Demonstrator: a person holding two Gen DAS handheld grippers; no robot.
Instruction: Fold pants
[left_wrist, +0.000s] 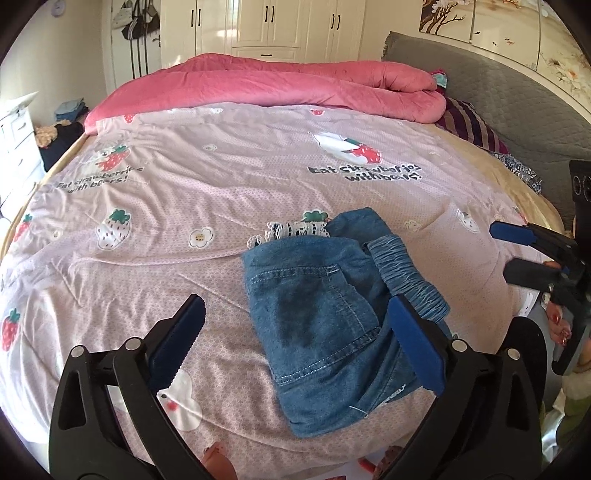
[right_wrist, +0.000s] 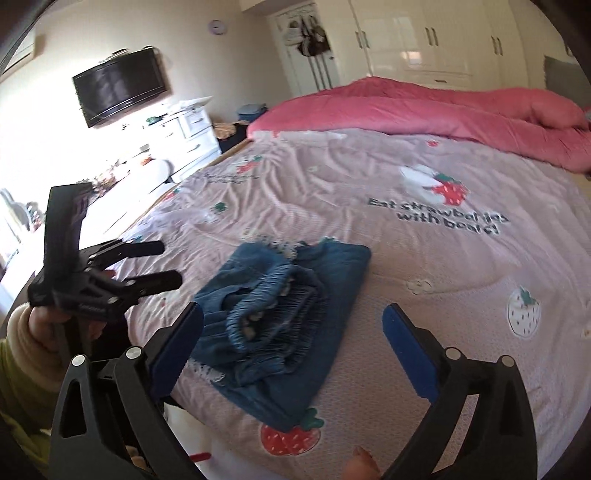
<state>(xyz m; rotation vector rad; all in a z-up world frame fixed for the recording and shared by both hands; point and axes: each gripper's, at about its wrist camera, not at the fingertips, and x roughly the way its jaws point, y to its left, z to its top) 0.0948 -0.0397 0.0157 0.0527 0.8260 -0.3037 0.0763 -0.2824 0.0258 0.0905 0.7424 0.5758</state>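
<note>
1. Lying folded on the bed's pink strawberry-print cover (left_wrist: 207, 192), the blue denim pants (left_wrist: 325, 317) form a compact bundle near the front edge, with the gathered elastic waistband (right_wrist: 273, 302) turned up on top and white lace trim (left_wrist: 291, 230) peeking out at the far side.
2. Left tongs (left_wrist: 295, 332) hang above the cover with their blue pads spread wide; nothing is gripped, though the right pad overlaps the bundle's near corner in the left wrist view. In the right wrist view they sit left of the pants (right_wrist: 162, 264), held by a hand in a pale cuff.
3. Right tongs (right_wrist: 291, 332) are likewise spread wide and empty, framing the bundle from above without pressing on it; seen from the left wrist, they are off to the right of the pants (left_wrist: 513, 251).
4. Beyond the pants, a rolled pink quilt (left_wrist: 295, 81) crosses the far side of the bed.
5. White wardrobes (left_wrist: 266, 26) stand behind; a wall television (right_wrist: 118, 85) and white drawers (right_wrist: 192, 129) sit far left.
</note>
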